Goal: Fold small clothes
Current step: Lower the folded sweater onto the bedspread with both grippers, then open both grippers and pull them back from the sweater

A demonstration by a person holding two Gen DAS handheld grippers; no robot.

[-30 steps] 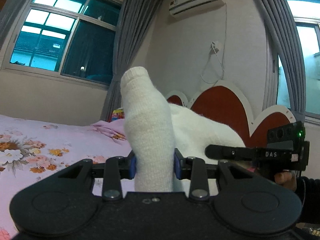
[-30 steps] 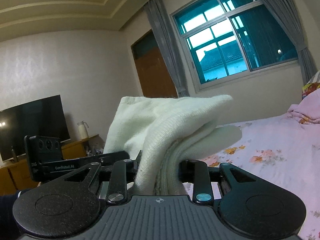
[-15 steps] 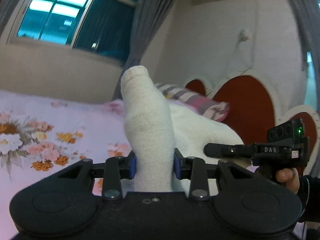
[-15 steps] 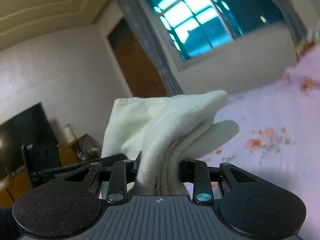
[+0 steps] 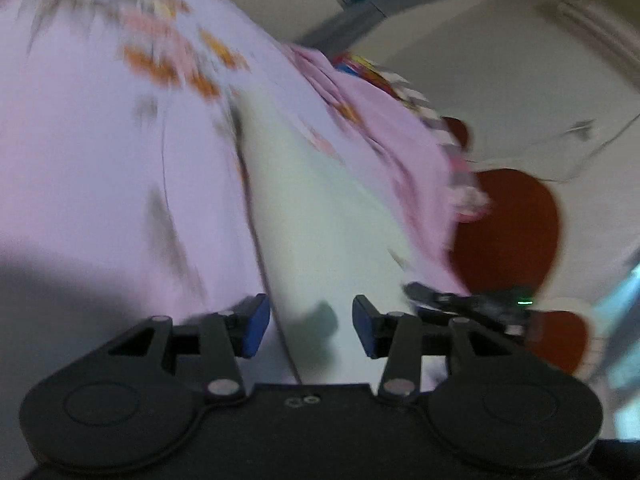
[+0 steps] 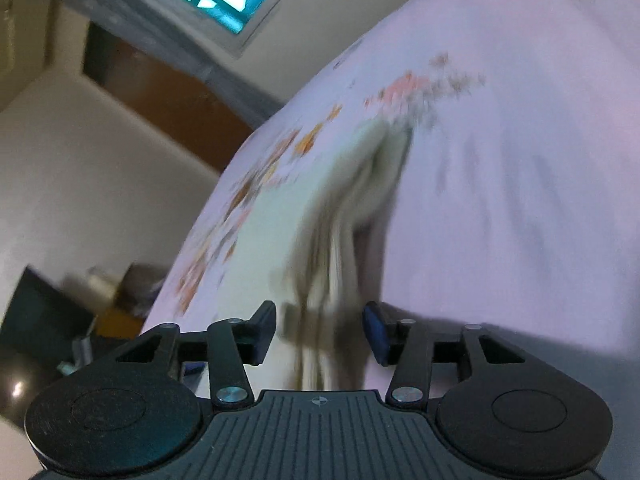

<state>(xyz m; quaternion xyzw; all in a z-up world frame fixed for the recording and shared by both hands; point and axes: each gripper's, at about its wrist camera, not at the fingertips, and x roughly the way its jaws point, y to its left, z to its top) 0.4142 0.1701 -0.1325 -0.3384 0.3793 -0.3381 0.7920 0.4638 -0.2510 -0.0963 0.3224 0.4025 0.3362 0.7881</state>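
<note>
white knit garment [image 5: 320,216] lies stretched along the bed [image 5: 100,168], on the flowered pink sheet, running from between both sets of tongs out toward the middle of the mattress. in the right wrist view its near end [image 6: 332,264] shows several stacked layers, so at least one fold looks to be in place already (how many layers i cannot count through the blur).

left tongs [image 5: 311,326] are opening, blue pads standing clear on either side of the cloth, which passes between them without being pressed. right tongs [image 6: 319,334] are opening too, the layered edge between the pads with a gap on each side. my reading is that the piece is being released onto the bed, so a fold step is about finished; what remains is likely smoothing, maybe another fold, and any other small clothes.

both views are heavily smeared. the far end of the garment is hard to place, and whether it lies flat or rumpled i cannot tell. the right tongs appear only as a dark blurred bar with a green light in the left view. crumpled pink bedding [image 5: 384,128] sits toward the head of the bed, before a red headboard [image 5: 508,220]. no other clothes can be made out.
</note>
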